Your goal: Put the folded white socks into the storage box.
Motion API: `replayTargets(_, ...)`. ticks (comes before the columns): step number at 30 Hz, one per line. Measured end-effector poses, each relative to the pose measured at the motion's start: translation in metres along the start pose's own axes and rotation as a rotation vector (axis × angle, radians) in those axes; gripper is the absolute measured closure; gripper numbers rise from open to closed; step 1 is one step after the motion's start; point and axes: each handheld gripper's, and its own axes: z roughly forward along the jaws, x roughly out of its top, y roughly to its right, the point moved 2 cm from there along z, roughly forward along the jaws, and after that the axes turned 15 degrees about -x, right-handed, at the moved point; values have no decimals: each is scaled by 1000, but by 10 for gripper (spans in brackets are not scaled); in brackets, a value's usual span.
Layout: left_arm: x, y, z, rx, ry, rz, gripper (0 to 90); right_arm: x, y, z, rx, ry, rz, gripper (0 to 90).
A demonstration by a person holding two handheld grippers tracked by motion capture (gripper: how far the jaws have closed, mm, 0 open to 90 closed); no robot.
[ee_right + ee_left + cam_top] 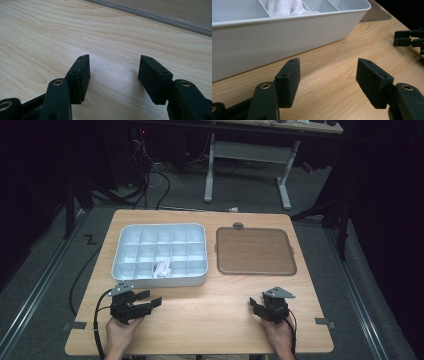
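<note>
A white tray divided into several compartments sits on the left half of the wooden table, and a crumpled white piece lies in one front compartment. My left gripper rests just in front of the tray, open, with nothing between its fingers. In the left gripper view the left gripper faces the tray's front wall, and the white piece shows above the rim. My right gripper is low at the front right. In the right gripper view the right gripper is open over bare wood.
A flat brown tray with a grey rim lies to the right of the white tray; its edge crosses the top of the right gripper view. A small round grey piece sits behind it. Bare wood lies between my grippers.
</note>
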Motion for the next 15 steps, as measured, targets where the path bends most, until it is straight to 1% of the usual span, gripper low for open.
replayTargets(2, -1, -1, 0, 3, 0, -4, 367, 0, 0, 0, 0, 1, -1, 432)
replayTargets(3, -2, -2, 0, 5, -5, 2, 367, 0, 0, 0, 0, 0, 0, 432)
replayTargets(9, -7, -5, 3, 17, -2, 3, 367, 0, 0, 0, 0, 1, -2, 432)
replayTargets(13, -10, -7, 5, 29, -4, 15, 367, 0, 0, 0, 0, 0, 0, 431)
replayTargets(15, -11, -9, 6, 39, -7, 30, 367, 0, 0, 0, 0, 0, -1, 431)
